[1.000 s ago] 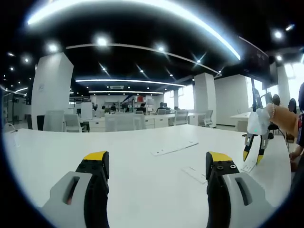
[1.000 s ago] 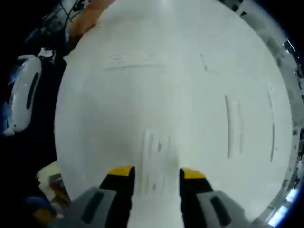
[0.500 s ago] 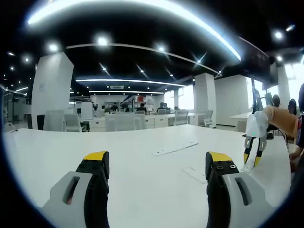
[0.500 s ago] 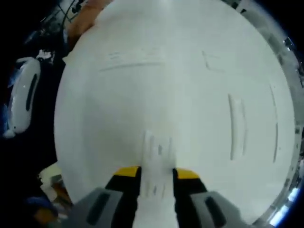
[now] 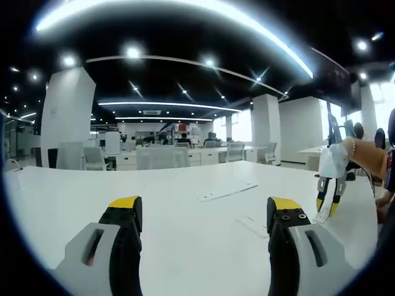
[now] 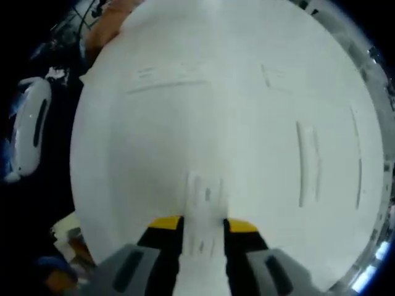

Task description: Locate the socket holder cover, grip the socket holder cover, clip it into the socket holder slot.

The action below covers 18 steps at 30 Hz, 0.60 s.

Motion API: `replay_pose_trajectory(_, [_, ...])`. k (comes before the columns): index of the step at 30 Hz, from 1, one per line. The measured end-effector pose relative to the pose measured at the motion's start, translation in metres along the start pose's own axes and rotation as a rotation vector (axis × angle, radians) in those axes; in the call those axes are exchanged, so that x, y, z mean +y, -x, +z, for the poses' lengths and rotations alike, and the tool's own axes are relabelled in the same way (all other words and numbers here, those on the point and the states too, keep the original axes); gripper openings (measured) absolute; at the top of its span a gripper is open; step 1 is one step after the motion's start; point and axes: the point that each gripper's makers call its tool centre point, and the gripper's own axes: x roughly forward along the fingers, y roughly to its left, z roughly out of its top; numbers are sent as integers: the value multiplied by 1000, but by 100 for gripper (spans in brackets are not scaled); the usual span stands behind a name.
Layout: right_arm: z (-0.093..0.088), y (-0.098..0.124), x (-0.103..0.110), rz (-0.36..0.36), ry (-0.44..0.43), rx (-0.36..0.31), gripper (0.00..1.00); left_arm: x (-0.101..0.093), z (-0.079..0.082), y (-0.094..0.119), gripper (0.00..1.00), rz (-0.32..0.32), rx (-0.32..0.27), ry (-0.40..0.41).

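Note:
In the right gripper view, the socket holder cover, a short white ribbed piece, lies on the white table. My right gripper is shut on its near end, one yellow-tipped jaw on each side. The left gripper view shows the same right gripper pointing down at the table's right side, its tips on the white cover. My left gripper stands open low over the table with nothing between its jaws. A long white socket holder strip lies ahead of it.
More white strips lie on the table: two long ones to the right and one farther off. A flat piece lies near my left gripper. A person's hand holds the right gripper. Desks and chairs stand behind.
My right gripper's jaws closed in on the cover from either side, then held still. The left gripper has not moved.

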Motion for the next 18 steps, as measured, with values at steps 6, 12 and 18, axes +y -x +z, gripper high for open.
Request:
replay_pose_trajectory(6, [0,1,-1,5,16,-10,27,0,-1,-1,82,1,5,1])
replay_pose_trajectory(12, [2,2,-3,-4,20,-16,26,1,-2,-1,82,1,5,9])
replay_pose_trajectory(18, [8,19,-5,-31,32,-44,26,1,0,0,82,-1,4,8])
